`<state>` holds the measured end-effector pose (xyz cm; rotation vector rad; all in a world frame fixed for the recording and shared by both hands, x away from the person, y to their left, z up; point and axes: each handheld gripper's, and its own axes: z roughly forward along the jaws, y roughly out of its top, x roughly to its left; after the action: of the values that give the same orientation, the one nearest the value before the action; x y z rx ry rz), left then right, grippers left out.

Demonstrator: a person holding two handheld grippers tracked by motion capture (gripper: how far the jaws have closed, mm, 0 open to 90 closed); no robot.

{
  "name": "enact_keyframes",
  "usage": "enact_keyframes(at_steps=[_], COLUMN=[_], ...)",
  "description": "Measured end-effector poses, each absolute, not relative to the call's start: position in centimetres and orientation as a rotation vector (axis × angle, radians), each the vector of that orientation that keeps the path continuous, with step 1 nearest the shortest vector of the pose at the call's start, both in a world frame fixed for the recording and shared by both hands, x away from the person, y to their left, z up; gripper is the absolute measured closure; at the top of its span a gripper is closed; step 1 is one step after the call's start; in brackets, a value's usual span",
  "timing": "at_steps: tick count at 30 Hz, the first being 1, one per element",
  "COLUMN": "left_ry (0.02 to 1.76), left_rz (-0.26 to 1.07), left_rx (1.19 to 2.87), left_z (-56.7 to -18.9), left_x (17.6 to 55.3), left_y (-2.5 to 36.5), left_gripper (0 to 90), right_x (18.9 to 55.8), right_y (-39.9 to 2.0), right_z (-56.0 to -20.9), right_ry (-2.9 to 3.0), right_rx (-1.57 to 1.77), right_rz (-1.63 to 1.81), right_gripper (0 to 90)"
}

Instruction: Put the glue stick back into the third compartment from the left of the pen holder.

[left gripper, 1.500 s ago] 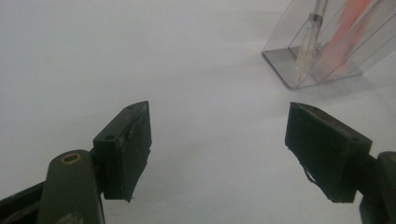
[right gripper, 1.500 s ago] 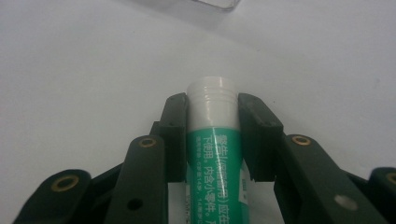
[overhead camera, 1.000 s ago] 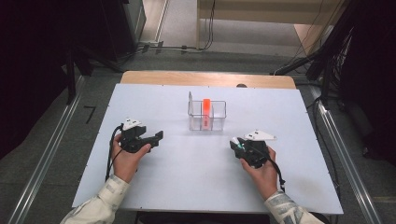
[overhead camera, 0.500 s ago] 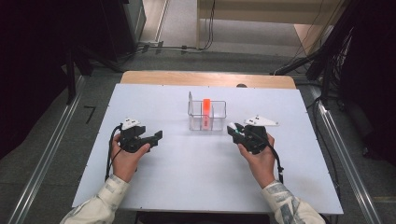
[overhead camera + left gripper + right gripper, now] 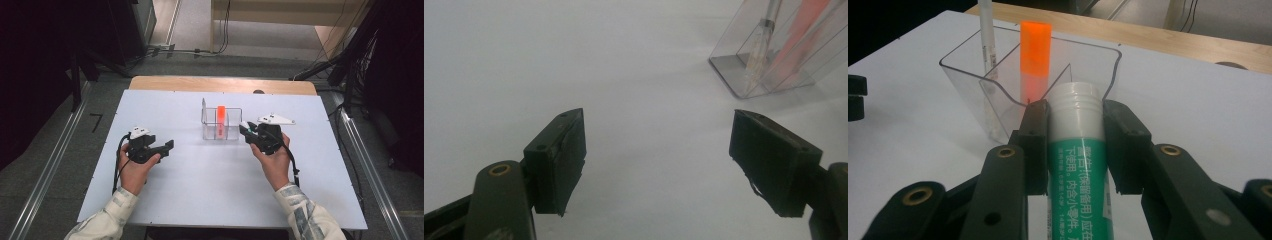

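A clear plastic organiser (image 5: 222,124) stands at the middle of the white table; it holds an orange marker (image 5: 220,116) and a thin white pen (image 5: 203,109). My right gripper (image 5: 246,129) is shut on a green and white glue stick (image 5: 1079,150), whose white cap points at the organiser (image 5: 998,90) just ahead. The orange marker (image 5: 1035,57) and the pen (image 5: 986,35) stand upright in separate compartments. My left gripper (image 5: 169,146) rests open to the organiser's left, low over the bare table, with the organiser (image 5: 769,55) some way beyond its jaws.
The white table (image 5: 200,190) sits on a wooden top whose edge (image 5: 220,84) shows at the back. Dark equipment and cables lie on the floor beyond. Metal rails run along both sides of the table.
My right gripper has moved forward and left with the glue stick, up to the organiser's right side. The left gripper has barely moved.
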<state>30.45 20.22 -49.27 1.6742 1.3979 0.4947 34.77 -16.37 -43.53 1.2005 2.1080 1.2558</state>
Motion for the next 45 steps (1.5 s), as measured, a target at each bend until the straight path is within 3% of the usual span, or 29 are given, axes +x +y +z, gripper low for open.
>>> enact_keyframes(at_steps=[28,45], left_ry=[1.393,1.389], left_rz=[0.489,0.486], left_rx=[1.678,1.687], left_z=[-49.3,-49.4], left_x=[30.5,30.5], left_y=[20.4,20.3], left_gripper=[23.6,23.6], right_x=[40.9,42.9], right_y=[-11.4,-11.1], right_z=[-41.2,-41.7], right_ry=[2.015,1.985], right_rx=[1.242,1.319], right_rz=[1.291,1.304], right_gripper=[63.1,62.9])
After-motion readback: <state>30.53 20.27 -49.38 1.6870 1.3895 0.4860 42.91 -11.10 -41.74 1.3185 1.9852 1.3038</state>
